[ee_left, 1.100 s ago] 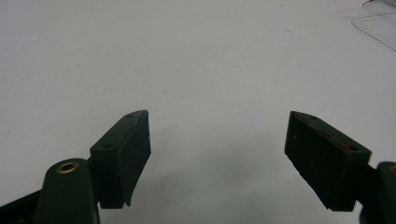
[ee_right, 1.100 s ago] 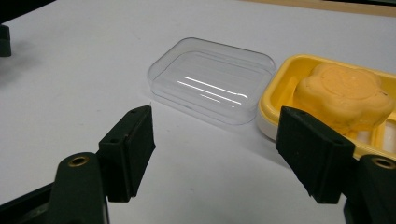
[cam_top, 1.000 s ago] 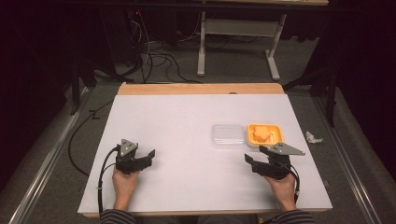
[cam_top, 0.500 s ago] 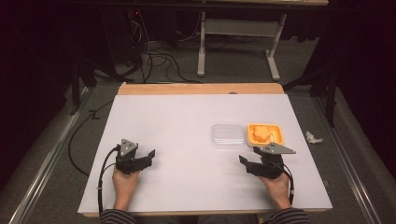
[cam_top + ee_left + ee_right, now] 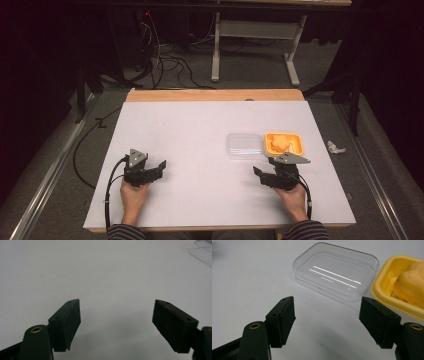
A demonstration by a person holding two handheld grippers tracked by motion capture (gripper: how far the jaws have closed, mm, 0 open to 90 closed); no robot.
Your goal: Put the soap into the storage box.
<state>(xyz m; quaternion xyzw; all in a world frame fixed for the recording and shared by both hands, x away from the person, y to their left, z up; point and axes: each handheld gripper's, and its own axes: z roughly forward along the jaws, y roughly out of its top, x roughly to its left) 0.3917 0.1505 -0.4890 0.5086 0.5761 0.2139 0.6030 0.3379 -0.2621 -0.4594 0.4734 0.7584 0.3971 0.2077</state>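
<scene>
A clear plastic lid [image 5: 244,145] [image 5: 337,270] lies flat on the white table [image 5: 200,130]. Right beside it stands a yellow tray [image 5: 284,143] [image 5: 387,290] holding an orange-yellow lump [image 5: 412,280]. My right gripper [image 5: 261,174] [image 5: 327,320] rests just in front of the lid, open, nothing between its jaws. My left gripper [image 5: 159,167] [image 5: 116,322] sits at the near left of the table, open over bare surface. A corner of the lid [image 5: 202,253] shows at the top right of the left gripper view.
A wooden strip [image 5: 215,95] runs along the table's far edge. A crumpled white scrap [image 5: 335,147] lies on the floor to the right. Cables [image 5: 165,65] and a table frame [image 5: 255,40] stand on the floor beyond.
My right gripper has shifted left and a little forward, toward the clear lid. The left gripper has stayed put.
</scene>
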